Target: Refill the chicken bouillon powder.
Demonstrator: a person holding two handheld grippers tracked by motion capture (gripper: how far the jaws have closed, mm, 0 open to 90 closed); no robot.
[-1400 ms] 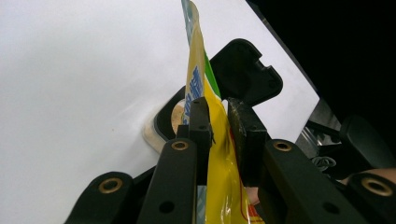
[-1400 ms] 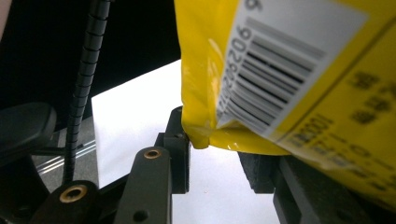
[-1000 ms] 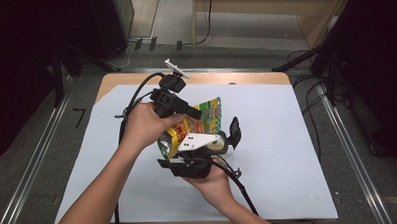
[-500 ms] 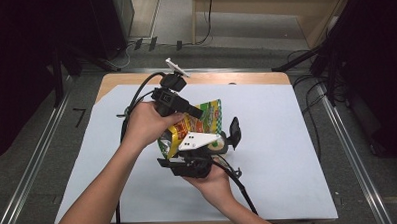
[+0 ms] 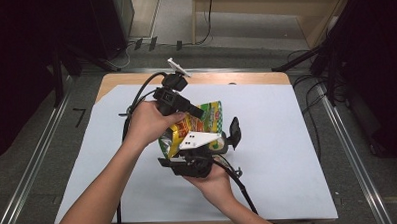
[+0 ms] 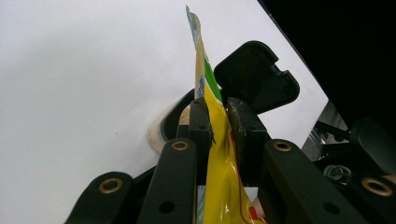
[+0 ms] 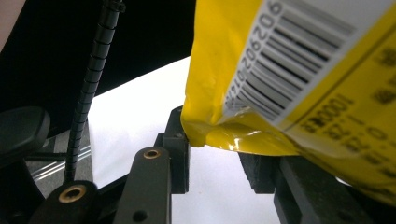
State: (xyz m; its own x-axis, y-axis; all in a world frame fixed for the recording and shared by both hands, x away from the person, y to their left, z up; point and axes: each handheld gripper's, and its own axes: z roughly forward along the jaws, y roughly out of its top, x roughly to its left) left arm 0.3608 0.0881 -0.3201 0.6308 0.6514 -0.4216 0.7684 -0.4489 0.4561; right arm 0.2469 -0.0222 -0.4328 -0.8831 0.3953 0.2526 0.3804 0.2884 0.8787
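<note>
Centre frame: left gripper (image 6: 219,116) clamps the pouch (image 5: 199,123) edge, likely steadying it. Right gripper (image 7: 219,158) jaws narrow around the lower corner, contact unclear; container (image 6: 170,122) beneath.

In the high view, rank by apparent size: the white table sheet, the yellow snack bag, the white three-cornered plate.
1. White table sheet, by far largest.
2. Yellow snack bag, partly hidden by hands and tongs.
3. White three-cornered plate, smallest, though nearer the camera.
</note>
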